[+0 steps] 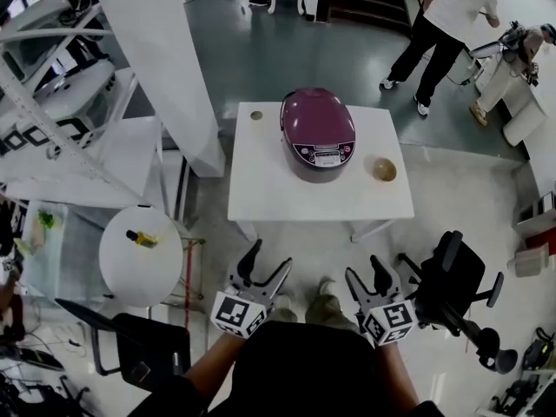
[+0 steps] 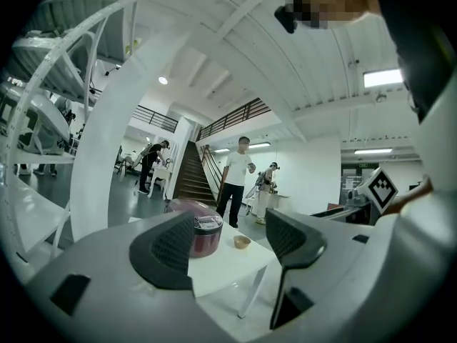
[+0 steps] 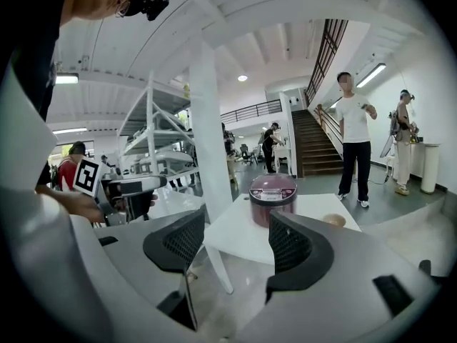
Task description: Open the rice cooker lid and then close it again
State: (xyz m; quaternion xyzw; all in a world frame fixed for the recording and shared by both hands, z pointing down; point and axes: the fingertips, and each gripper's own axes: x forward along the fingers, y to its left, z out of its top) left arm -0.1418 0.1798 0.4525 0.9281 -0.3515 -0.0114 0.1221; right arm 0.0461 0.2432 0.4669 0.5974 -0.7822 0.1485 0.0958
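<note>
A purple rice cooker point(image 1: 317, 133) with its lid down sits on a white square table point(image 1: 261, 189); it also shows in the left gripper view as the rice cooker point(image 2: 202, 233) and in the right gripper view as the rice cooker point(image 3: 273, 199). My left gripper point(image 1: 266, 263) and right gripper point(image 1: 367, 274) hover well short of the table, near my body. Both are open and hold nothing. The left gripper point(image 2: 228, 245) and the right gripper point(image 3: 234, 245) point toward the cooker from a distance.
A small tan bowl point(image 1: 384, 169) sits on the table's right side, a small round object point(image 1: 256, 115) at its back left. A round white side table point(image 1: 139, 254) stands left, a black office chair point(image 1: 456, 285) right. A person point(image 1: 439, 24) stands beyond the table. A white pillar point(image 1: 165, 68) rises at left.
</note>
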